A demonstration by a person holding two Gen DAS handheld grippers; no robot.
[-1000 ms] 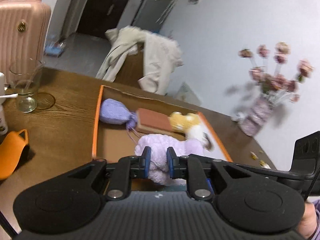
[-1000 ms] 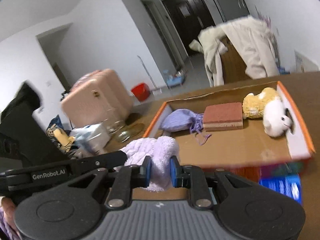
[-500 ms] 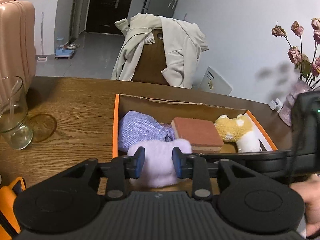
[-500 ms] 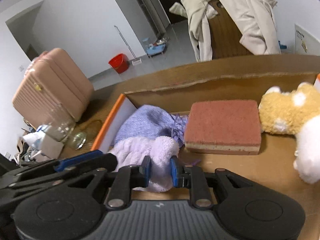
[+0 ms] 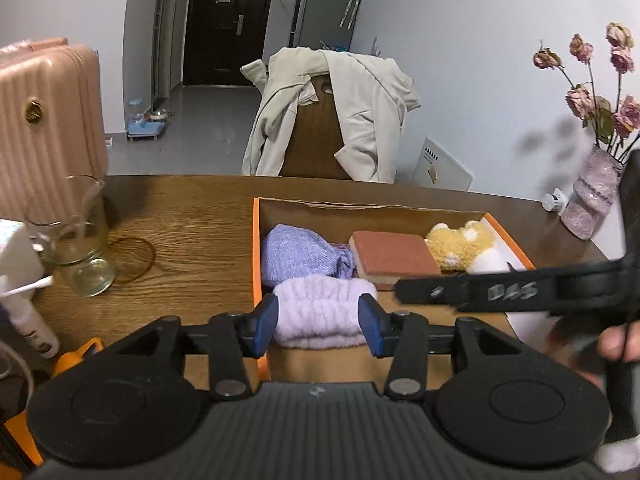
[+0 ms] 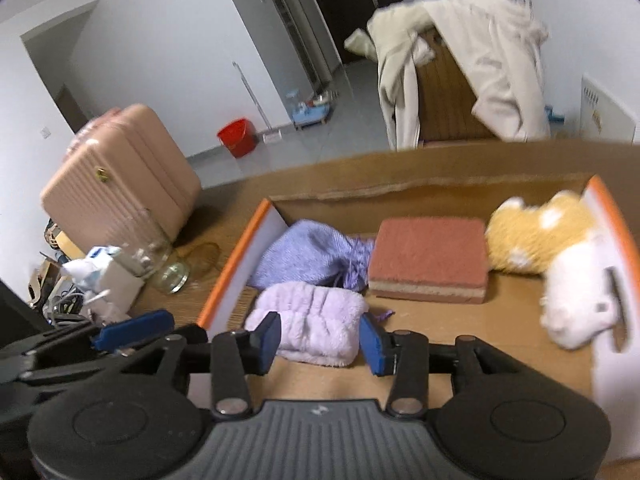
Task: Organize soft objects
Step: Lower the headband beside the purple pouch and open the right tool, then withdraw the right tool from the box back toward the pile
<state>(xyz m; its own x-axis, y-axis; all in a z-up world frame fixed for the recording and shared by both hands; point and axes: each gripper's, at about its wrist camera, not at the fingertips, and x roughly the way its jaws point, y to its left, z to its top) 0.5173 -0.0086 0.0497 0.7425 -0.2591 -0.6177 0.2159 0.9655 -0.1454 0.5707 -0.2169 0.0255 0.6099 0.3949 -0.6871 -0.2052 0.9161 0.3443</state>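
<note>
A fluffy lilac cloth (image 5: 320,314) (image 6: 310,326) lies in the front left corner of the orange-rimmed cardboard box (image 5: 256,248) (image 6: 236,256). My left gripper (image 5: 319,330) is open, its jaws on either side of the cloth. My right gripper (image 6: 320,338) is open too, jaws astride the same cloth. Behind it in the box lie a purple knit pouch (image 5: 304,256) (image 6: 312,258), a red-brown sponge (image 5: 396,258) (image 6: 430,260) and a yellow-and-white plush toy (image 5: 464,246) (image 6: 560,264).
The box rests on a wooden table (image 5: 180,216). A glass jar (image 5: 74,240) and a white bottle (image 5: 28,316) stand at the left. A vase of dried roses (image 5: 592,200) stands at the right. A chair with a cream coat (image 5: 332,112) is behind the table. A pink suitcase (image 5: 44,120) stands far left.
Both grippers carried the lilac cloth into the box's front left corner and then opened. The cloth now lies loose on the box floor.
</note>
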